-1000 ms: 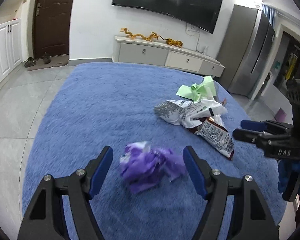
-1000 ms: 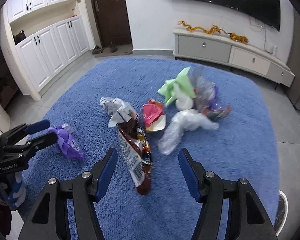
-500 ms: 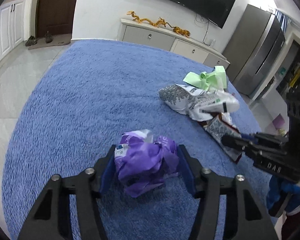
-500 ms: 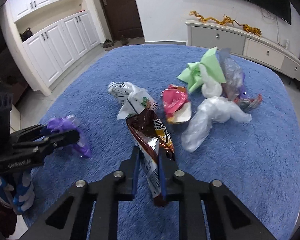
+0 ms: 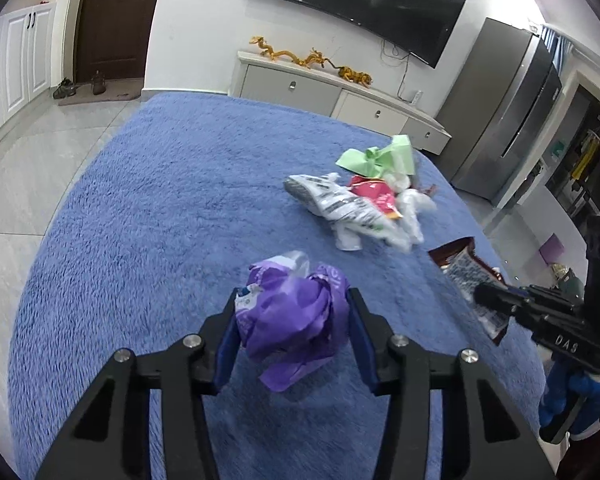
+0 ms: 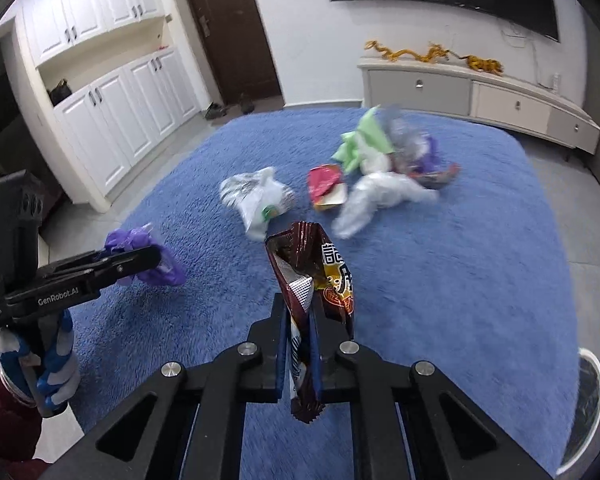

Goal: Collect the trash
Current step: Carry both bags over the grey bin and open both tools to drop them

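Two pieces of trash are held above the blue rug (image 5: pixel 148 208). The left gripper (image 5: pixel 292 322) has a crumpled purple wrapper (image 5: pixel 296 312) between its pads, and its jaws are closing on it, only partly apart. The right gripper (image 6: pixel 300 344) is clamped tight on a flat brown snack bag (image 6: pixel 316 276), which stands upright with its torn mouth at 12 o'clock.

From the right wrist view, more litter lies on the rug toward 12 and 1 o'clock: a white printed bag (image 6: pixel 256 200), a red packet (image 6: pixel 326 184), a clear plastic bag (image 6: pixel 376 196) and green paper (image 6: pixel 360 140), all close together and blurred. Behind the green paper something purple and red is too smeared to make out. A white drawer cabinet (image 6: pixel 480 100) stands beyond the rug.
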